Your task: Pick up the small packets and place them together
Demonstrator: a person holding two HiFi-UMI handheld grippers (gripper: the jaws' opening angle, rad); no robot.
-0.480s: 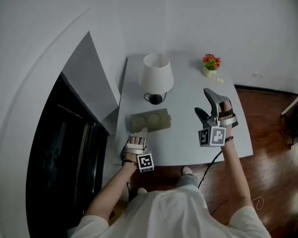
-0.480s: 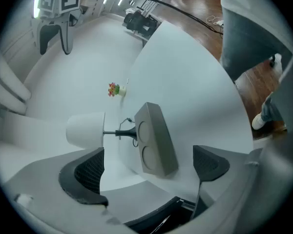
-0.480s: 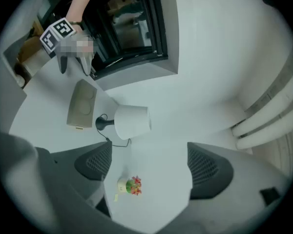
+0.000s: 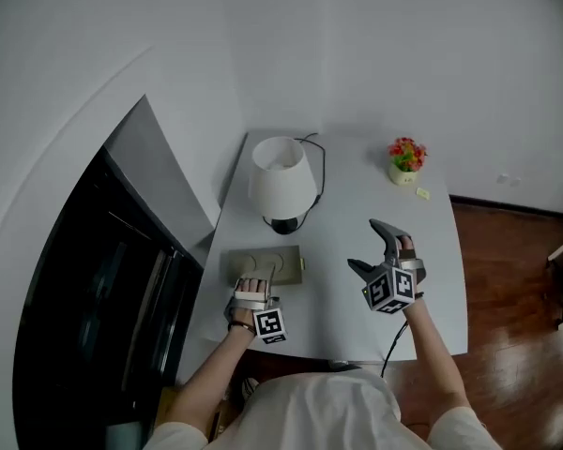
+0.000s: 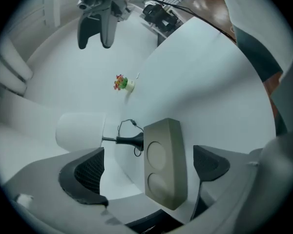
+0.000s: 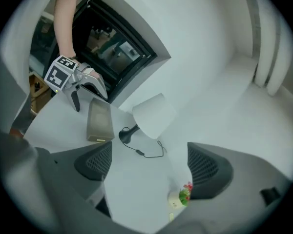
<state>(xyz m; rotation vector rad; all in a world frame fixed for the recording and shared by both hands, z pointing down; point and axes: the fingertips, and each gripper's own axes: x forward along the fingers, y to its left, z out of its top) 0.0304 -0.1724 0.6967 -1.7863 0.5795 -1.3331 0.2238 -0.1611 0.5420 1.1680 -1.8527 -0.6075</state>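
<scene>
Head view: left claw point(image 4: 260, 279) spread wide over near end of olive-grey rectangular box with two round recesses point(image 4: 263, 262). Right claw point(image 4: 368, 245) spread wide, empty, above white worktop point(image 4: 357, 195). Small pale-yellow packet point(image 4: 422, 193) well ahead of right claw, beside small flower pot point(image 4: 405, 162).

Left gripper view: box between jaws, nearer right pad, not gripped.

Right gripper view: nothing between jaws; packet ahead, just beside pot.

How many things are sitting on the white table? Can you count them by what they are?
Lamp with a white shade: 1
Greyish box with two round dents: 1
Little pot of red flowers: 1
Small packet by the pot: 1
Total: 4
</scene>
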